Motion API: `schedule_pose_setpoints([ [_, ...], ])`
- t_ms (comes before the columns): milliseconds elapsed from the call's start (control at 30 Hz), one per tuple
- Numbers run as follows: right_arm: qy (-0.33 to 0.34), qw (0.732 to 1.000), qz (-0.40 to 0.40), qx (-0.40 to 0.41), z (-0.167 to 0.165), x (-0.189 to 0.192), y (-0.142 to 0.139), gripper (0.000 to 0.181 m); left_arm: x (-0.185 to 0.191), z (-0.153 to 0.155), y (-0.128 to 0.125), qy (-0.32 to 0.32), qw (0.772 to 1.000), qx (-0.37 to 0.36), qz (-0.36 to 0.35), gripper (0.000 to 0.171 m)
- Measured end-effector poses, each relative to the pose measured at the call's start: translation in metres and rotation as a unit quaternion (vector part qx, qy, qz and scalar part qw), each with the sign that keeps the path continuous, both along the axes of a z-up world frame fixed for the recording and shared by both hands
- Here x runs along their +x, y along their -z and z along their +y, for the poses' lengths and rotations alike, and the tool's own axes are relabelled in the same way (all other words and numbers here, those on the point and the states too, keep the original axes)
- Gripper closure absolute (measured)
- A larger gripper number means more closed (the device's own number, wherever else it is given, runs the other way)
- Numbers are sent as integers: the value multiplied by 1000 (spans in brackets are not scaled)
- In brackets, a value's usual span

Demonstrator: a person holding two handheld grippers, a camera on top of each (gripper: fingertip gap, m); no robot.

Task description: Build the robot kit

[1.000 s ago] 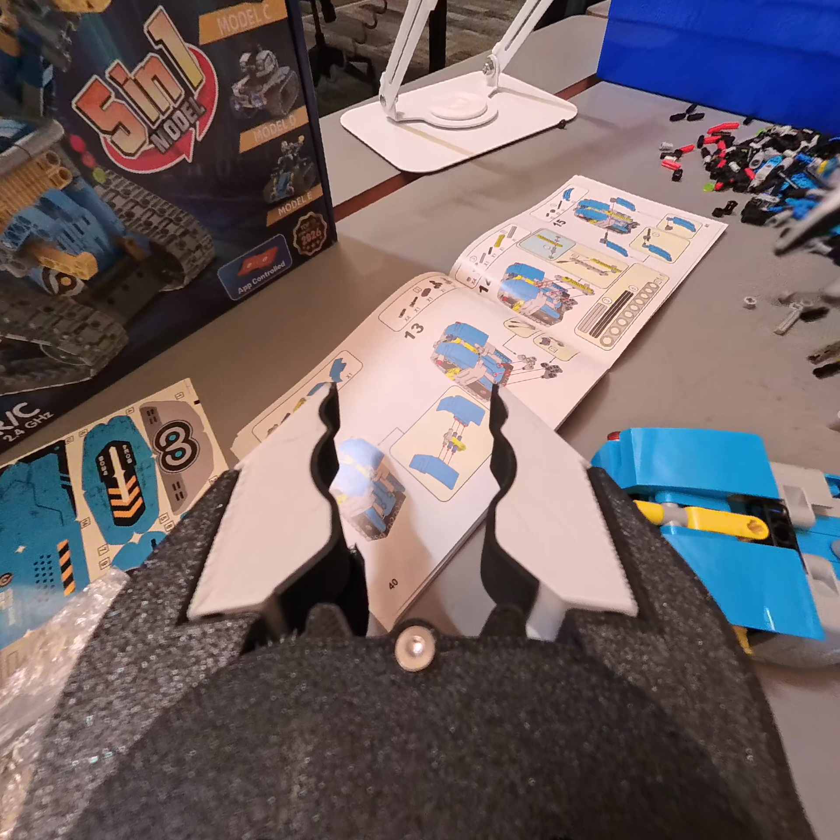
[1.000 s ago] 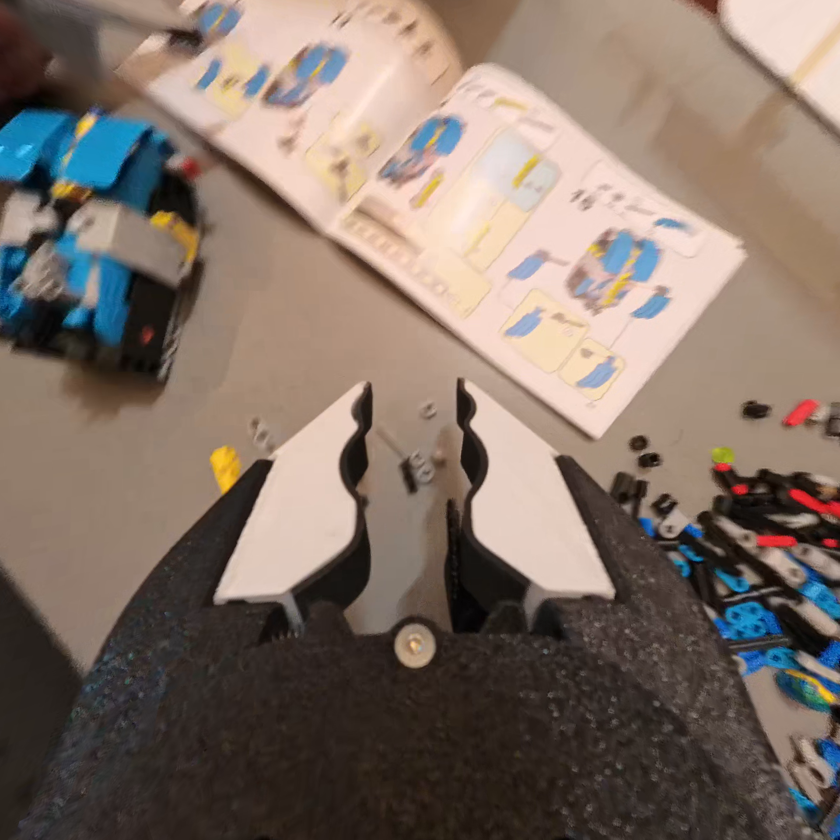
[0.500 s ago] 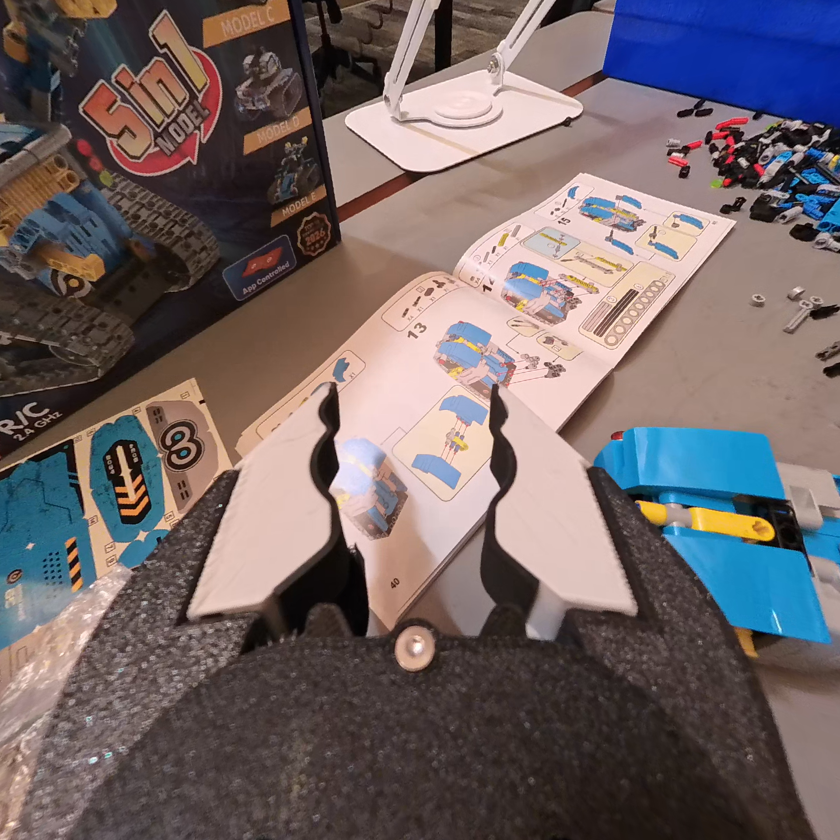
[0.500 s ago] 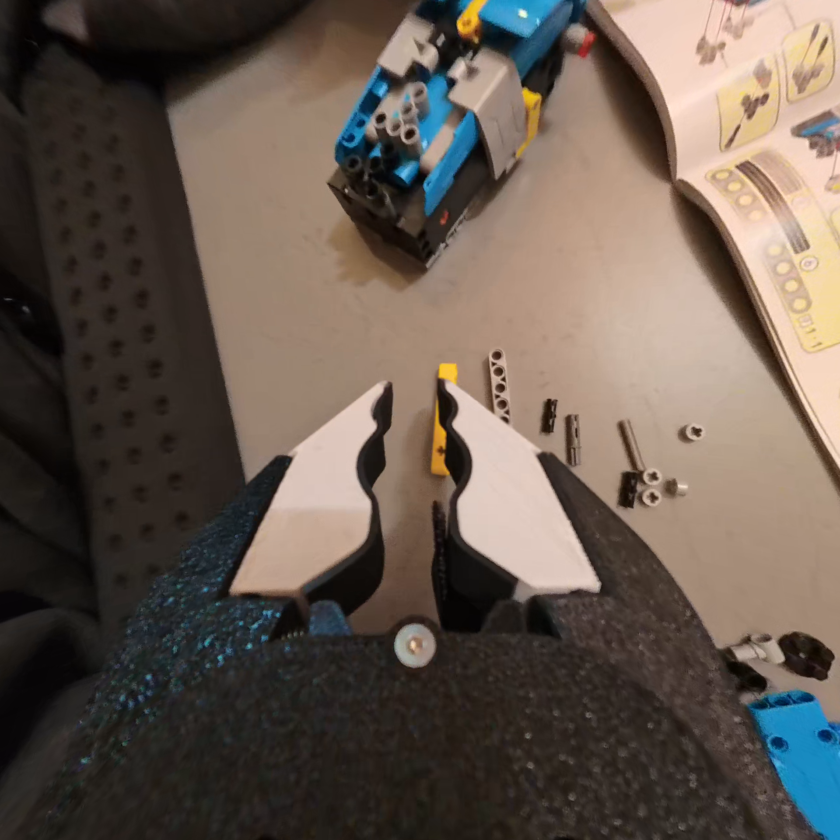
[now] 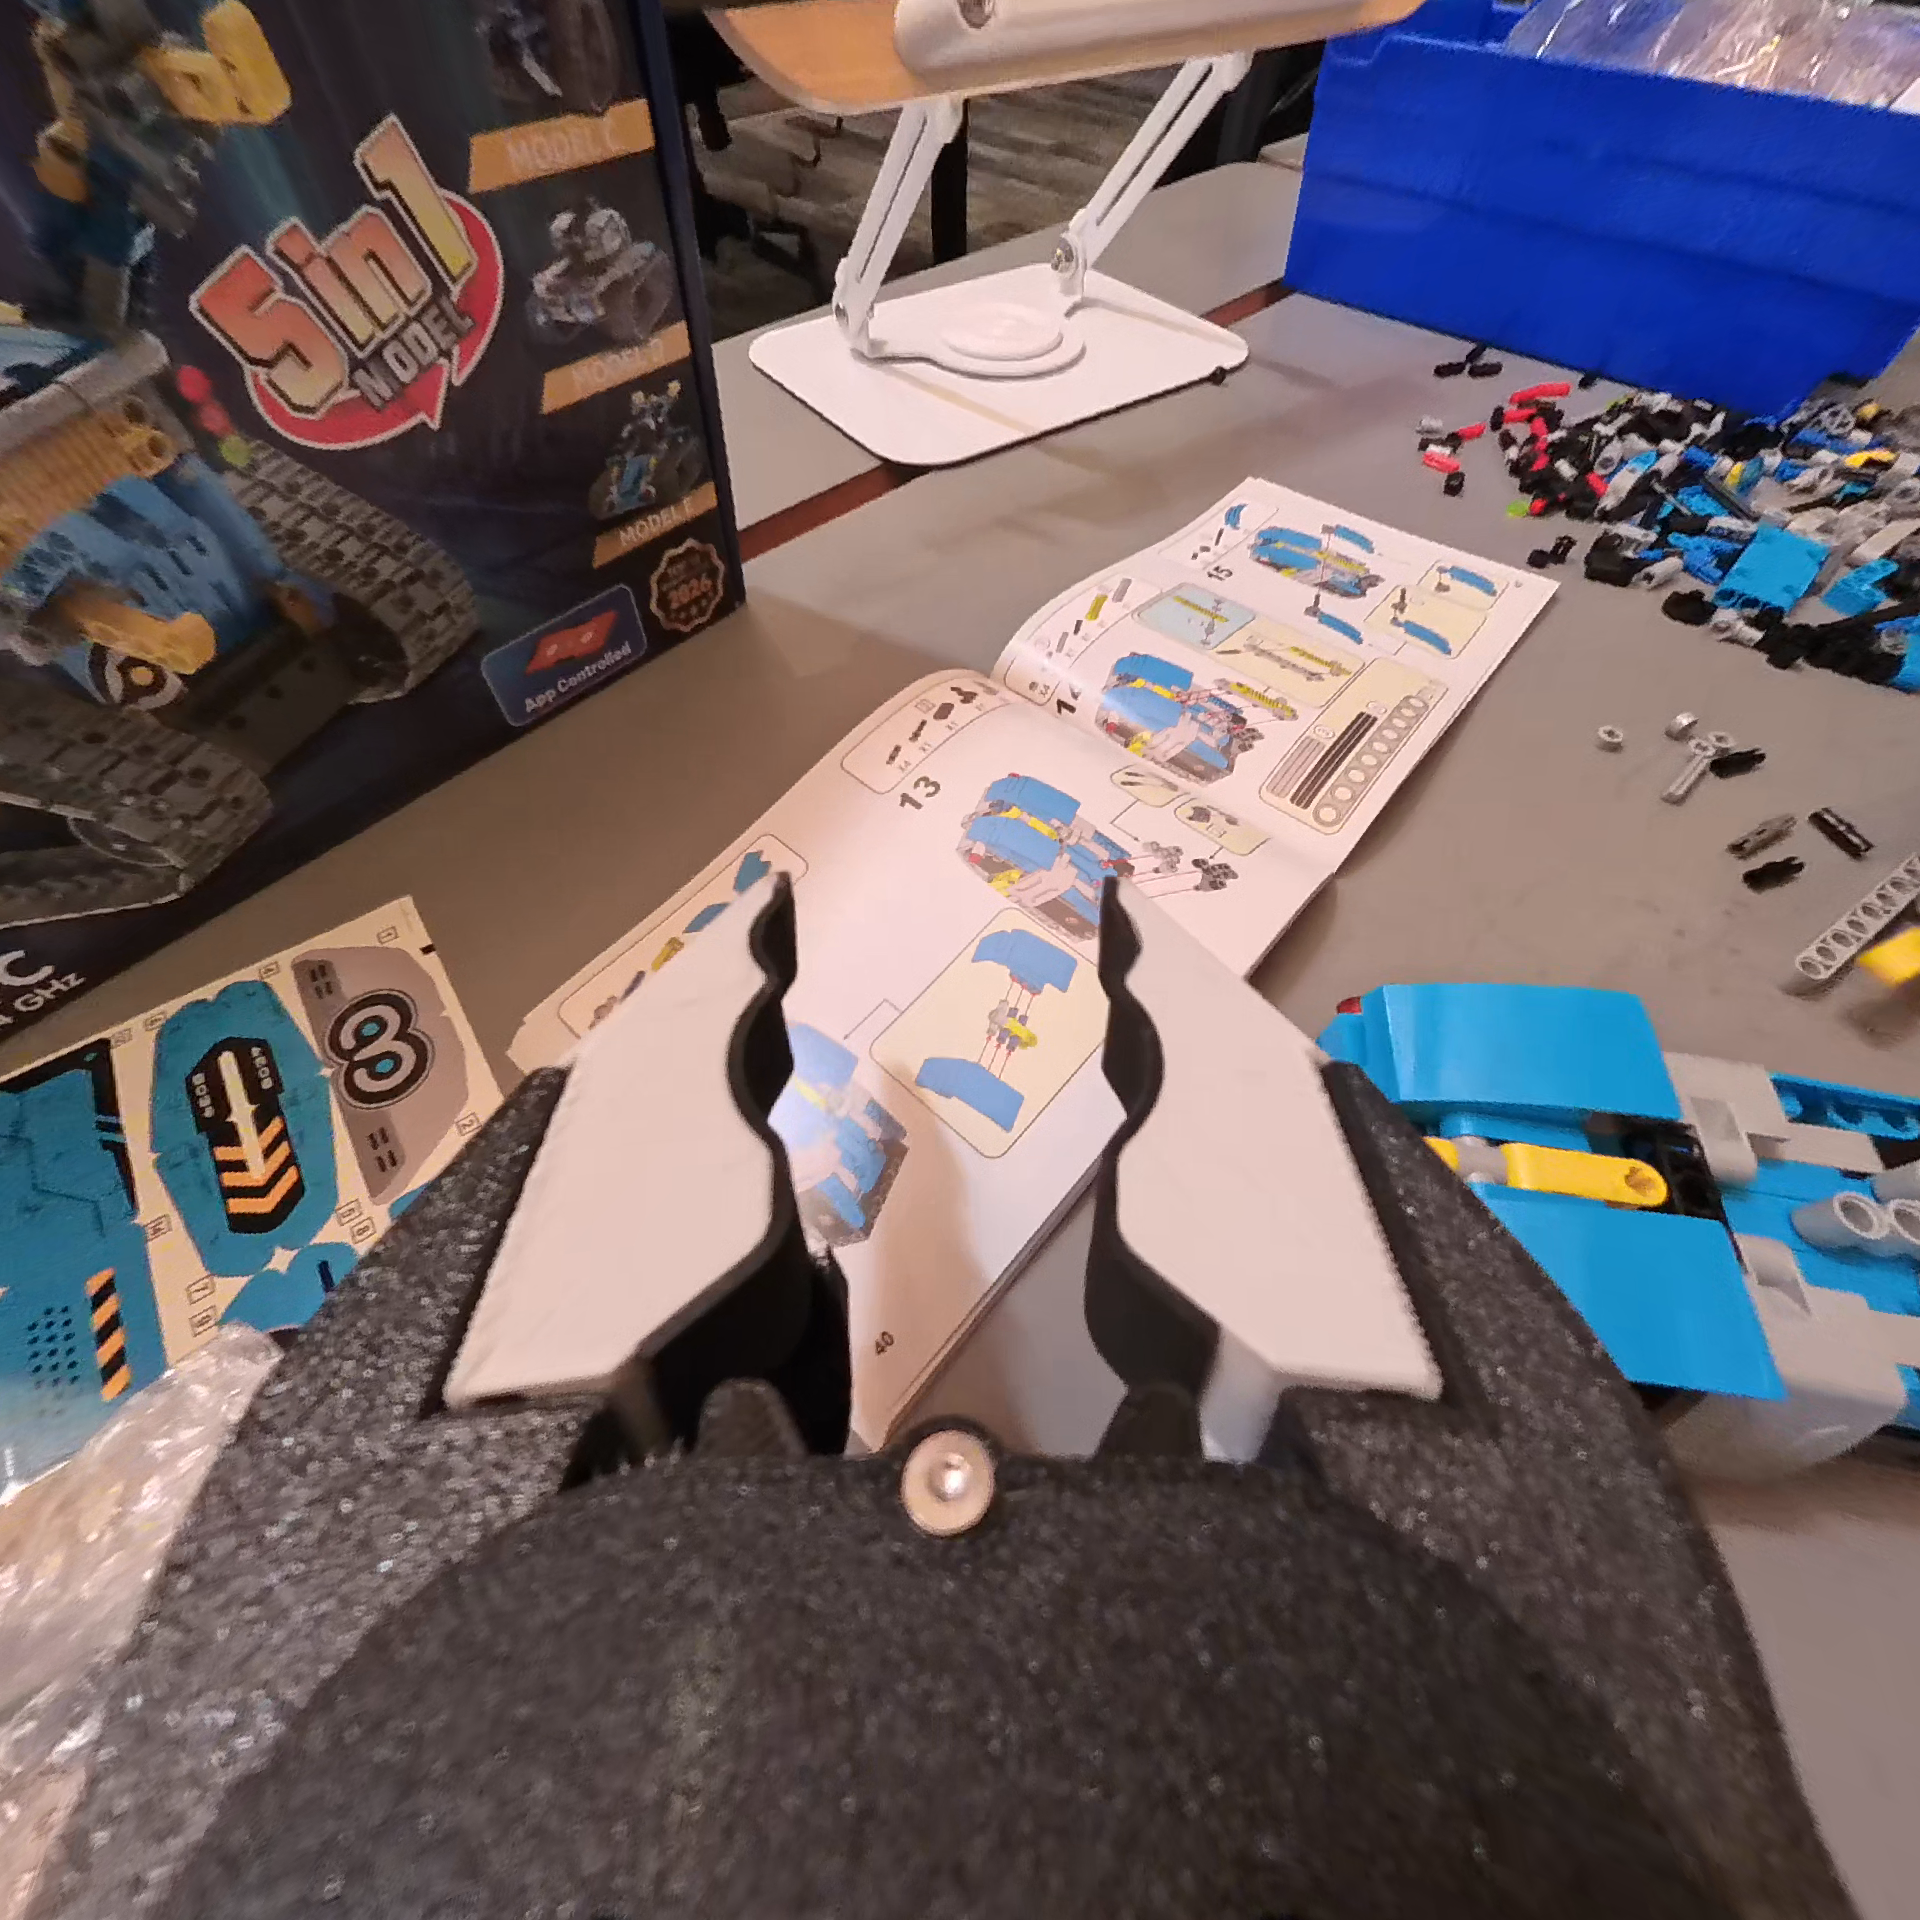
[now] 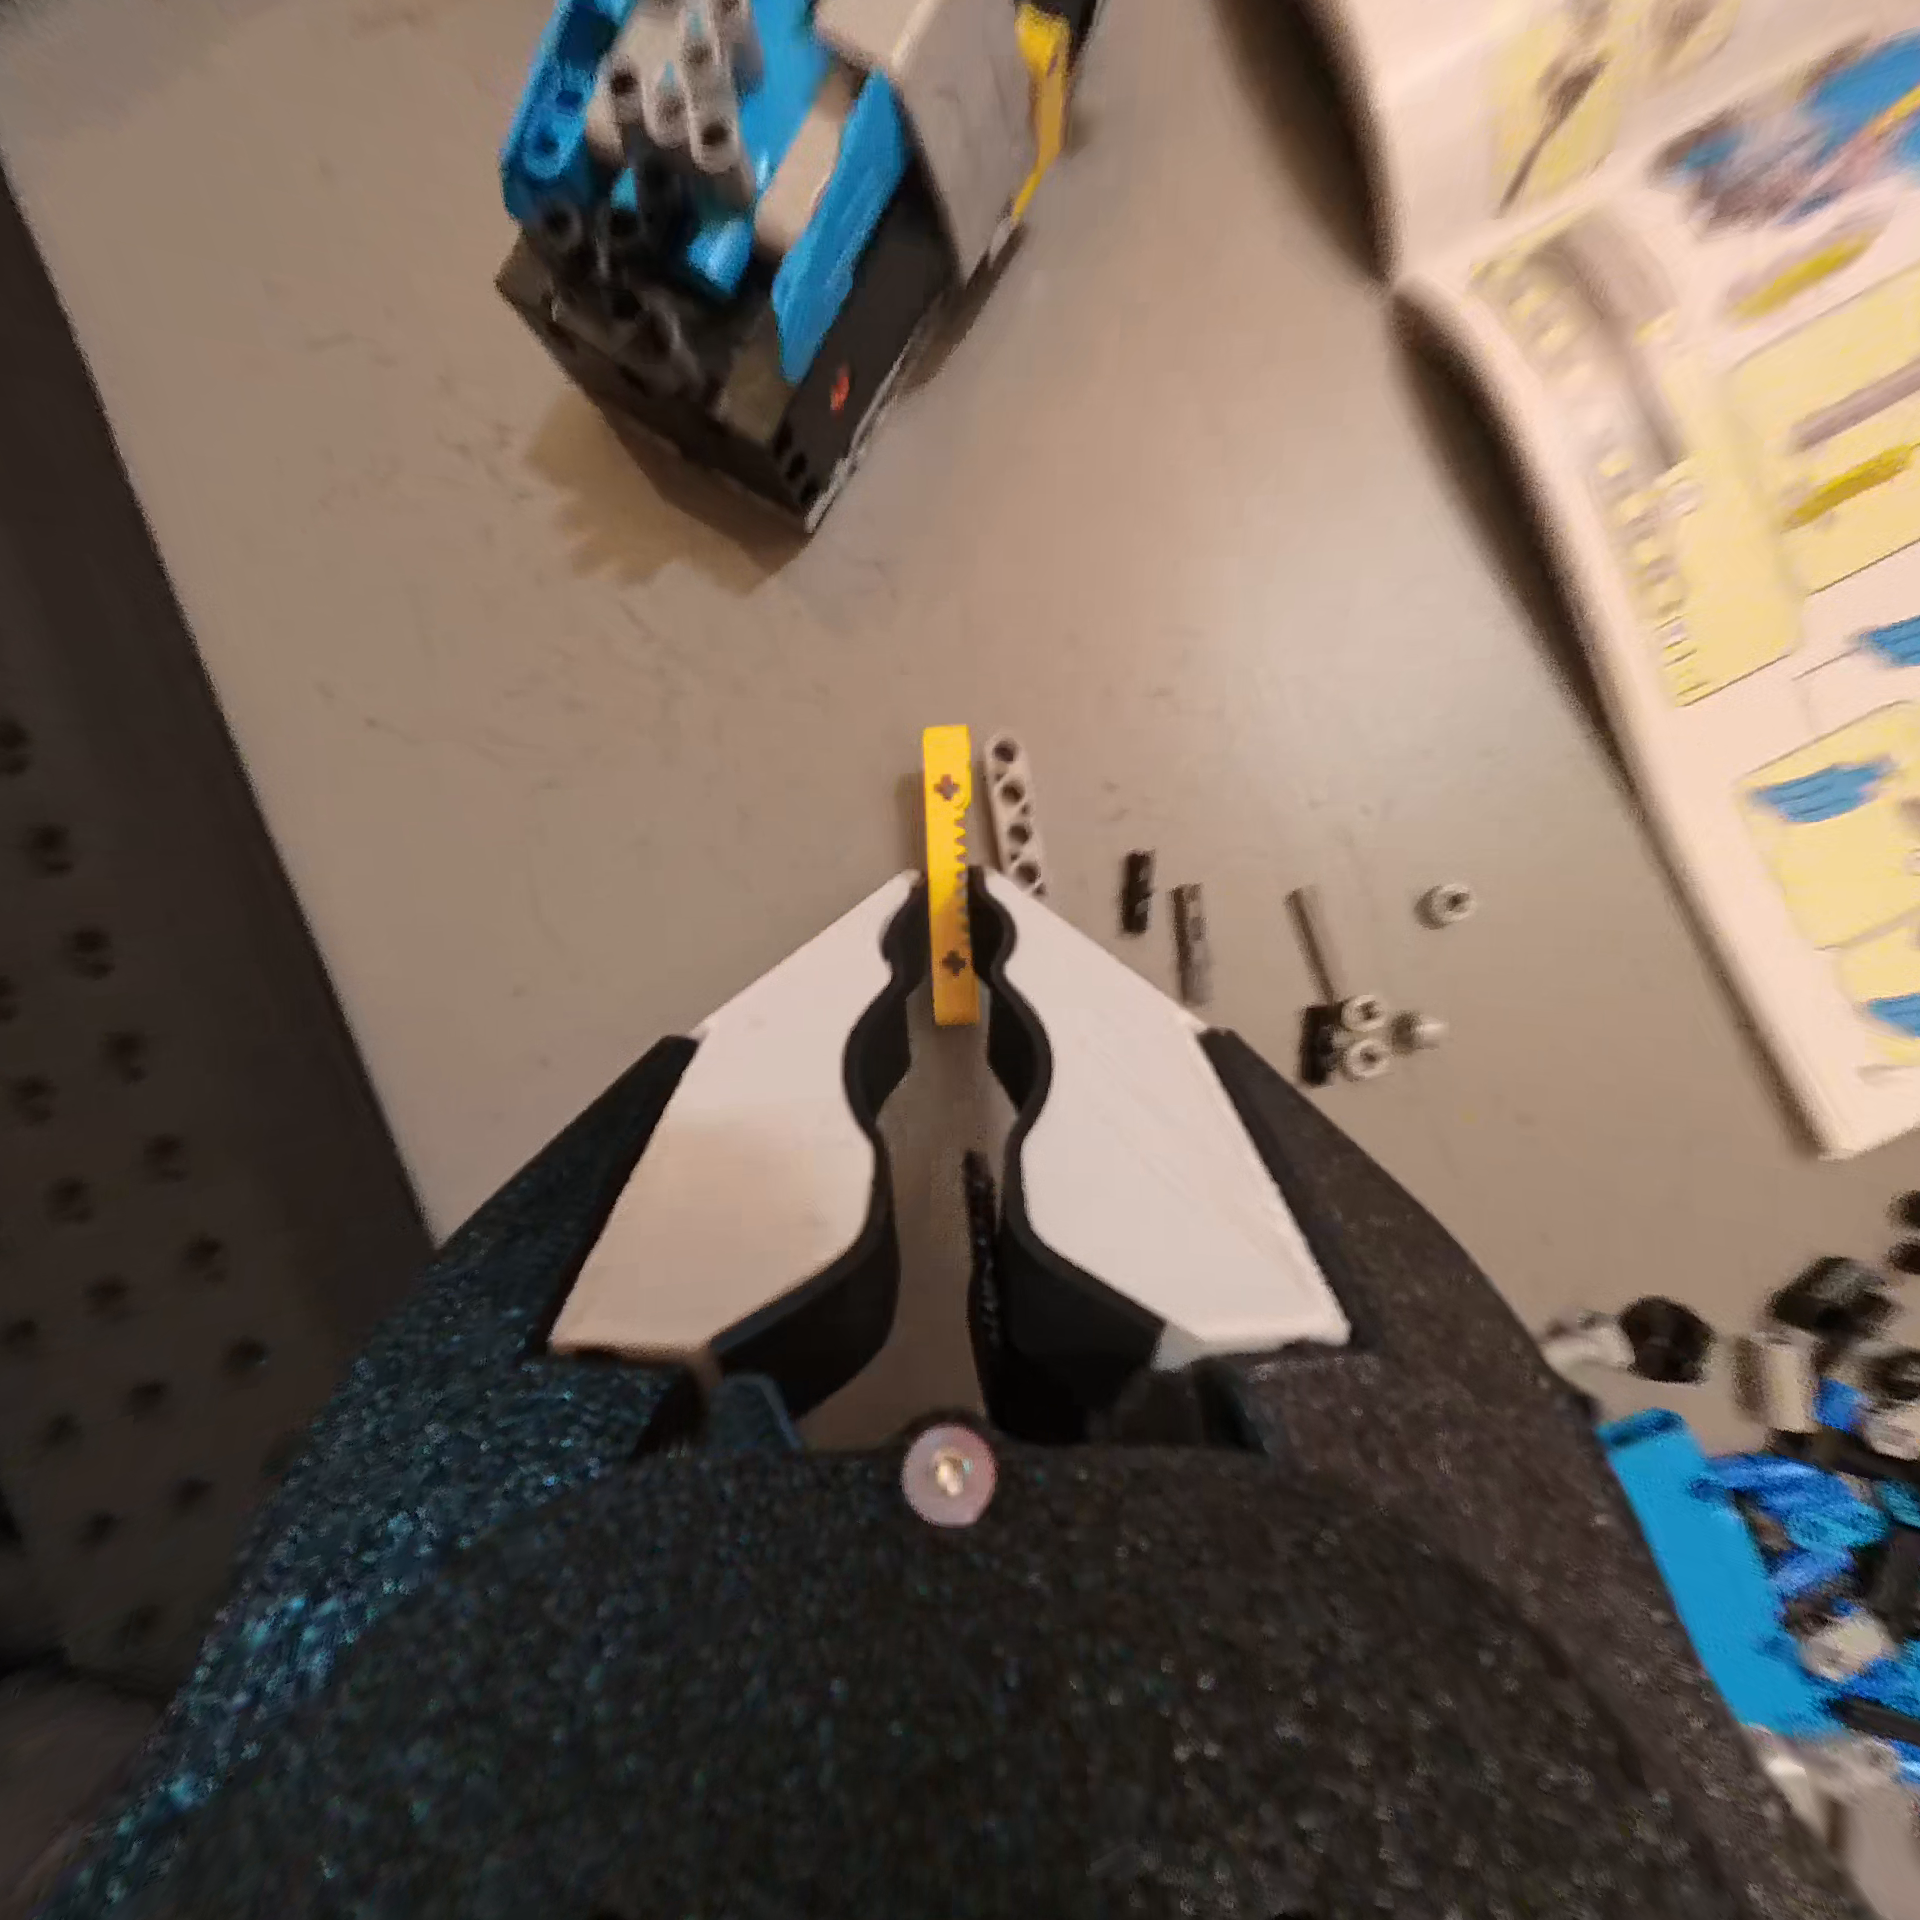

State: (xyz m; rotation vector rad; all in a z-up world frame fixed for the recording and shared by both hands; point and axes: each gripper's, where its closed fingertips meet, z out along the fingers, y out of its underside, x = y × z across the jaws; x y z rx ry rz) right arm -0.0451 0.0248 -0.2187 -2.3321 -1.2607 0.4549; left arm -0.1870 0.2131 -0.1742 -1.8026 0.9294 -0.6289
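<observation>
we find the right gripper (image 6: 945,899) clamped on a yellow rack (image 6: 948,873), beside a grey beam (image 6: 1013,810) on the table (image 6: 1195,623). left gripper (image 5: 940,904) fingers apart, empty, over the booklet (image 5: 1195,748). we advise gripping firm, teeth clear, rack square.

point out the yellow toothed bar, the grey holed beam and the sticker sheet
yellow toothed bar (image 6: 948,831), right wrist view, its exposed upper half
grey holed beam (image 6: 1014,810), right wrist view, mid-length
sticker sheet (image 5: 244,1132), left wrist view, blue centre sticker
</observation>
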Motion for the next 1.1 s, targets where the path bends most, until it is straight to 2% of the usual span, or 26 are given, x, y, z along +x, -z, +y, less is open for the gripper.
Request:
schedule_pose_setpoints([
  [67,1,994,-15,105,17,-1,-22,174,-1,1,0,-2,1000,-2,-3,113],
  [133,6,959,-81,271,38,5,-50,175,-1,1,0,-4,1000,-2,-2,112],
  [167,4,924,-127,361,46,8,-65,175,-1,1,0,-4,1000,-2,-1,112],
  [233,-3,823,-217,525,53,9,-98,175,-1,1,1,-5,1000,1,2,112],
  [267,-8,772,-258,581,54,8,-109,175,-1,1,1,-5,1000,2,4,112],
  [300,-13,737,-296,607,54,8,-112,175,-1,1,0,-6,1000,4,4,112],
  [333,-21,723,-324,610,55,7,-108,175,-1,1,0,-6,1000,6,5,112],
  [433,-33,711,-337,616,55,0,-104,175,-1,0,-4,-6,1000,15,-5,112],
  [500,-38,711,-328,621,54,-6,-105,175,0,-4,-18,3,999,28,-42,112],
  [600,-48,695,-328,638,53,-16,-107,175,12,-42,-63,93,984,64,-140,113],
  [667,-58,683,-325,651,51,-28,-108,175,21,-74,-82,155,970,92,-161,116],
  [767,-73,674,-309,667,46,-50,-109,175,40,-116,-81,239,957,93,-139,117],
  [867,-84,666,-292,681,40,-69,-111,176,54,-144,-62,298,946,74,-109,125],
  [967,-89,660,-283,690,35,-78,-112,175,58,-148,-52,302,945,89,-85,135],
  [1100,-96,665,-286,683,35,-77,-107,176,58,-150,-55,306,943,98,-93,145],
])
